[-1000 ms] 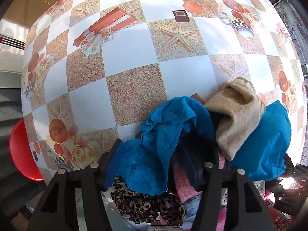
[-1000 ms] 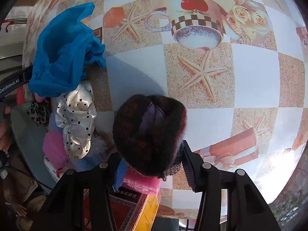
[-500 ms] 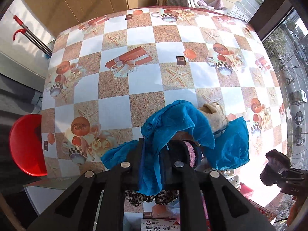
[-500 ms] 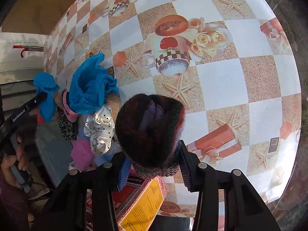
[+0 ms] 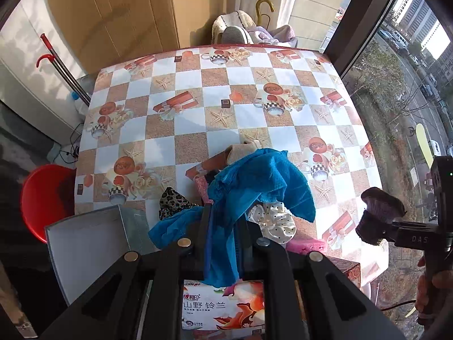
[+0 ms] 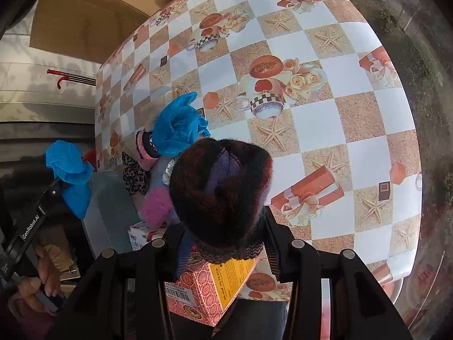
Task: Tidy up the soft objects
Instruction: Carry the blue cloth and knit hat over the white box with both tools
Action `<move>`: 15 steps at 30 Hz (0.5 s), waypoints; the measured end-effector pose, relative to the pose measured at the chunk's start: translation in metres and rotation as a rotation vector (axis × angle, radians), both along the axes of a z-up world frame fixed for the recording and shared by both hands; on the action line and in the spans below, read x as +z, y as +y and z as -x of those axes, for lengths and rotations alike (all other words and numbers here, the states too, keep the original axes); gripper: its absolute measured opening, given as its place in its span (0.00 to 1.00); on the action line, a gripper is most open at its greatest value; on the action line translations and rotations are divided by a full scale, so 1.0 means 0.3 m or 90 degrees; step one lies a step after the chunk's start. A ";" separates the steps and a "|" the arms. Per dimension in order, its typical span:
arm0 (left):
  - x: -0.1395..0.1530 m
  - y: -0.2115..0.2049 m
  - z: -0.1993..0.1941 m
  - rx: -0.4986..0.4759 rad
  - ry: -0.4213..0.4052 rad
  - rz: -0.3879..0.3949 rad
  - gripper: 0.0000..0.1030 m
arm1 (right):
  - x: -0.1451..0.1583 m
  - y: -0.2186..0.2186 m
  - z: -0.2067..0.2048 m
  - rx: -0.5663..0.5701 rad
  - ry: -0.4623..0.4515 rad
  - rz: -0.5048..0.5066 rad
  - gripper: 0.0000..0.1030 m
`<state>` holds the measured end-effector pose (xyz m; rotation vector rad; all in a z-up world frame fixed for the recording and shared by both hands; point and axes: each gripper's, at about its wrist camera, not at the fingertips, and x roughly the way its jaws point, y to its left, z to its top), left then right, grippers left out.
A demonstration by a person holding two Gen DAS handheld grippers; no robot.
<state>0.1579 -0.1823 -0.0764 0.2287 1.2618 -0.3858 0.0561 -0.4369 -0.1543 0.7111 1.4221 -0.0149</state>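
Observation:
My left gripper (image 5: 223,218) is shut on a blue cloth (image 5: 220,243) that hangs from its jaws above the pile. The right wrist view shows that same gripper (image 6: 61,187) at the left with the blue cloth (image 6: 70,170) bunched at its tip. My right gripper (image 6: 226,243) is shut on a dark red, black and purple knitted hat (image 6: 220,187), held above the table's near edge. From the left wrist view, the hat (image 5: 379,201) is up in the air at the right. A second blue cloth (image 6: 178,124) lies on the pile.
The pile on the checked table (image 5: 184,147) holds a leopard-print piece (image 5: 172,201), a white dotted scrunchie (image 5: 271,218), a beige knit (image 5: 243,150) and pink items (image 5: 305,245). An open grey box (image 5: 85,243), a tissue pack (image 5: 223,306) and a patterned carton (image 6: 198,291) sit near. A red stool (image 5: 42,198) stands left.
My left gripper shut on the blue cloth and lifted it off the pile. Both grippers rose well above the table. The hat stayed in the right gripper.

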 end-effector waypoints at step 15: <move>0.092 0.386 0.200 0.143 -0.034 0.008 0.14 | 0.206 0.381 -0.035 0.147 -0.083 -0.005 0.45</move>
